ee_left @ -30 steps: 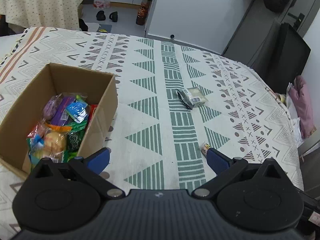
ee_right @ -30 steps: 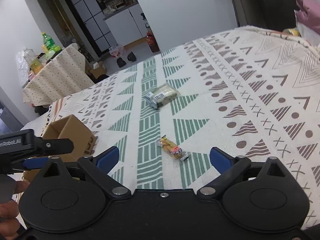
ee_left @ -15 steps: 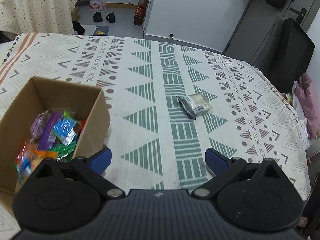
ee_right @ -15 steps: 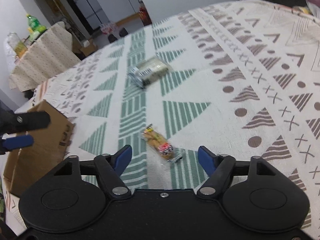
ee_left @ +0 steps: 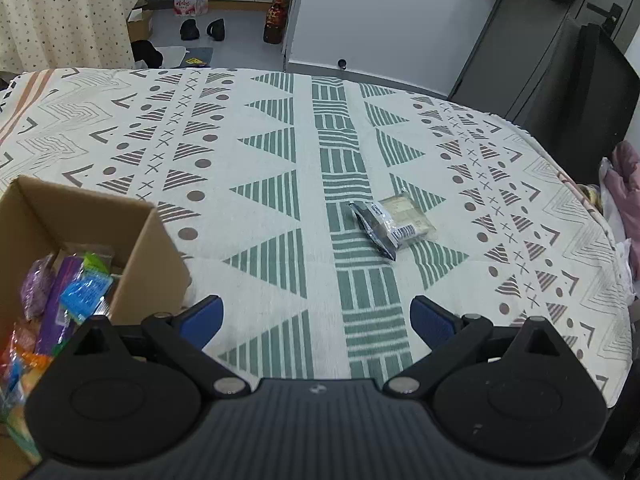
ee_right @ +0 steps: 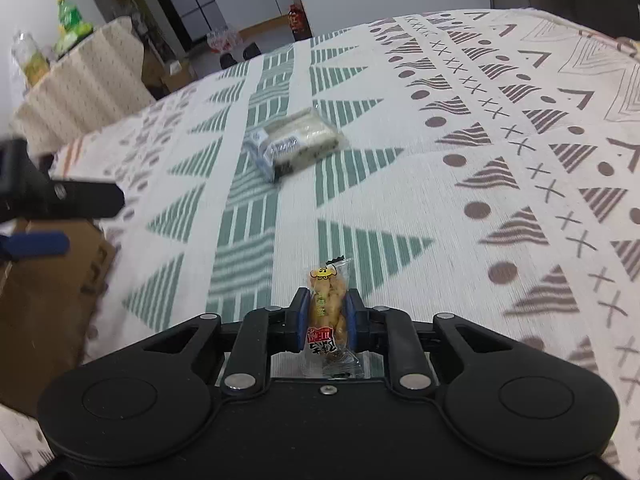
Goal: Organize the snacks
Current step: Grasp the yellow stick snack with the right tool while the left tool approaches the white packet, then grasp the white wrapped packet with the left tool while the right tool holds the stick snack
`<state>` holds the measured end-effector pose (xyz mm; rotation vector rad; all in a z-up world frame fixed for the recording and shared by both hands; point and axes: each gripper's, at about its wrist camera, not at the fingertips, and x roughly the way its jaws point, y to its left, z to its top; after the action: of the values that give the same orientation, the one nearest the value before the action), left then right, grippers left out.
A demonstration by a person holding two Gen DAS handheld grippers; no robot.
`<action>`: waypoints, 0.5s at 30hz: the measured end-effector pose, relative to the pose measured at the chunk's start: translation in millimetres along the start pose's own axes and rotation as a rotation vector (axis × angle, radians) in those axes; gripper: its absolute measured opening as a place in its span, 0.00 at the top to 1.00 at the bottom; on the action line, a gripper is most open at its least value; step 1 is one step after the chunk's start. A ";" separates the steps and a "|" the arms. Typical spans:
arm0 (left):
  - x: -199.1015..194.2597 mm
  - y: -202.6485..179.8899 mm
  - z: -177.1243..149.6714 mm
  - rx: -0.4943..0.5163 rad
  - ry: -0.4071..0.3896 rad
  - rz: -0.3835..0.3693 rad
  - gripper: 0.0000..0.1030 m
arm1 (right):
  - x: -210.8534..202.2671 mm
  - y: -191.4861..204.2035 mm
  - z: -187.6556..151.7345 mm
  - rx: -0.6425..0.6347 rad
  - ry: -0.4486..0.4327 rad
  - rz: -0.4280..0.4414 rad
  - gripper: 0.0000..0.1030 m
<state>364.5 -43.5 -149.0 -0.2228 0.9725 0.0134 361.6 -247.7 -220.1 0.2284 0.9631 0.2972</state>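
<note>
The right gripper (ee_right: 327, 320) is clamped on a small snack (ee_right: 329, 312), a clear wrapper with golden-brown pieces inside, pinched across its middle so one end pokes forward past the pads and the crimped tail hangs back toward the body. The left gripper (ee_left: 316, 320) hangs with its jaws spread wide and nothing between them, just beside the box (ee_left: 152, 248), which sits at the left of the patterned cloth (ee_left: 280, 152) and already holds a heap of bright packets. A second packet (ee_left: 394, 226), pale with a dark end, lies alone on the green stripe, well apart from the box. The worry, to my eye, is the hold: the wrapper is slick and the pads bite only a narrow band, so a quick swing toward the box could let it slide out or twist and drop short on the cloth. The box wall is another hazard; a low approach could knock it or catch the wrapper's tail on the rim. The two tools also sit close on that side and might bump.
</note>
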 end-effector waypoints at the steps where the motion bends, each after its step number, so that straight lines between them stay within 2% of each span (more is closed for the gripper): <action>1: 3.2 -0.7 2.0 0.000 0.002 0.002 0.03 | 1.2 -1.6 2.3 0.004 -0.007 0.005 0.82; 9: 28.3 -13.4 20.8 0.015 -0.009 0.011 0.03 | 12.7 -11.8 18.4 0.046 -0.040 0.027 0.82; 15: 50.3 -33.9 33.4 0.076 -0.012 0.003 0.03 | 22.4 -29.1 35.6 0.119 -0.063 0.034 0.82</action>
<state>424.0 -74.6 -166.0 -0.1512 0.9595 -0.0194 407.5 -269.3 -227.1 0.3609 0.9160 0.2631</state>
